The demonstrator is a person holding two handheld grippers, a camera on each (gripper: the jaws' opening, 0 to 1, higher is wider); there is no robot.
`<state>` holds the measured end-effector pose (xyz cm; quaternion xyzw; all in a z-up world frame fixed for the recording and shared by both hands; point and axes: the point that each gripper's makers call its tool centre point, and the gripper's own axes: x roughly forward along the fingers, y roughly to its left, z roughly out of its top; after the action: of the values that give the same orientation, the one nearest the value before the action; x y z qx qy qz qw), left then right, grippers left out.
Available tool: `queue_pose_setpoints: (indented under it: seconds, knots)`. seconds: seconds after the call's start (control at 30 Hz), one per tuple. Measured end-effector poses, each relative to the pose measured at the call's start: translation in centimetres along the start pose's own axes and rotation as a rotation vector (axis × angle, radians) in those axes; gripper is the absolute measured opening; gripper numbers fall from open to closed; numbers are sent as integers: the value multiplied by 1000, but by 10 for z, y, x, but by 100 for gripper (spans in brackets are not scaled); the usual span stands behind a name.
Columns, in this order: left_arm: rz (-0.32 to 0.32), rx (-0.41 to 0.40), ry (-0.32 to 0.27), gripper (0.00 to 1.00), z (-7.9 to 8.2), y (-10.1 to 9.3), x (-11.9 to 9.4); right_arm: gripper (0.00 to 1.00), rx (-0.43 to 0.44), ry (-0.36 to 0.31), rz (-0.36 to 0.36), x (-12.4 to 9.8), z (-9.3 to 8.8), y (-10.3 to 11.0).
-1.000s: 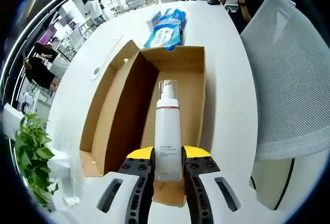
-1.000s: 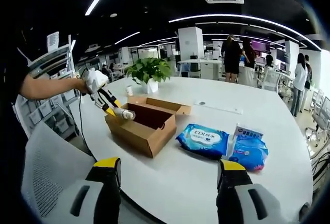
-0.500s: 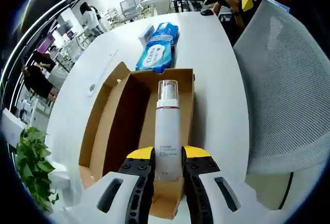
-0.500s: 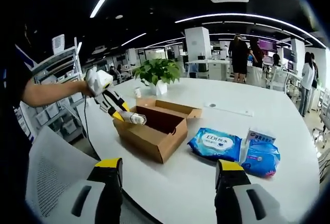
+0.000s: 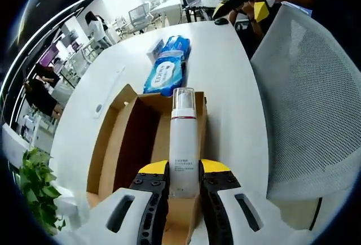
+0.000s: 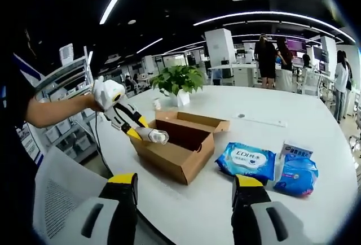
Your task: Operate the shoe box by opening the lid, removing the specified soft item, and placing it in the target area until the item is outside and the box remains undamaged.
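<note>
My left gripper (image 5: 184,173) is shut on the lower end of a white pump bottle (image 5: 183,138) with a clear cap. It holds the bottle above the open brown cardboard box (image 5: 131,143), whose lid flap lies folded out to one side. In the right gripper view the box (image 6: 183,150) sits on the round white table (image 6: 316,121). There the left gripper (image 6: 137,128) hangs over the box's near end, with the bottle (image 6: 155,136) pointing across the opening. My right gripper (image 6: 185,187) stands open and empty, well back from the box near the table's edge.
Two blue wipe packs (image 6: 248,160) (image 6: 298,174) lie on the table beyond the box; they also appear as blue packs (image 5: 166,67) in the left gripper view. A potted plant (image 6: 177,78) stands behind the box. A grey mesh chair (image 5: 307,98) sits at the table's edge. People stand in the background.
The left gripper has lifted the bottle higher over the box, which looks smaller and lower under it. The right gripper view has shifted slightly; its jaws stay open.
</note>
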<state>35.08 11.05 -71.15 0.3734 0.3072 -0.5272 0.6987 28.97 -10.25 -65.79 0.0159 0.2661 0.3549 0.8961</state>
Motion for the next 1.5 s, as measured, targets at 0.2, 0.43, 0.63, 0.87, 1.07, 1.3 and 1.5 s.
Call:
queue_pose_setpoints:
  seconds: [0.2, 0.43, 0.63, 0.87, 1.07, 1.3, 1.5]
  knots:
    - [-7, 12, -17, 18, 9, -5, 3, 64, 10, 3, 29, 9, 3, 5]
    - [-20, 16, -35, 18, 16, -9, 7, 62, 30, 5, 53, 20, 5, 9]
    - [-26, 32, -50, 18, 24, -14, 8, 60, 46, 12, 73, 26, 4, 12]
    - [-42, 48, -78, 18, 37, -23, 10, 56, 80, 2, 111, 34, 10, 20]
    - [-48, 64, -95, 18, 46, -28, 11, 55, 116, 22, 145, 42, 6, 28]
    - [-55, 86, -120, 18, 57, -34, 10, 49, 167, 32, 191, 47, 4, 37]
    - [-68, 92, -145, 18, 67, -39, 11, 47, 205, 22, 213, 53, 8, 41]
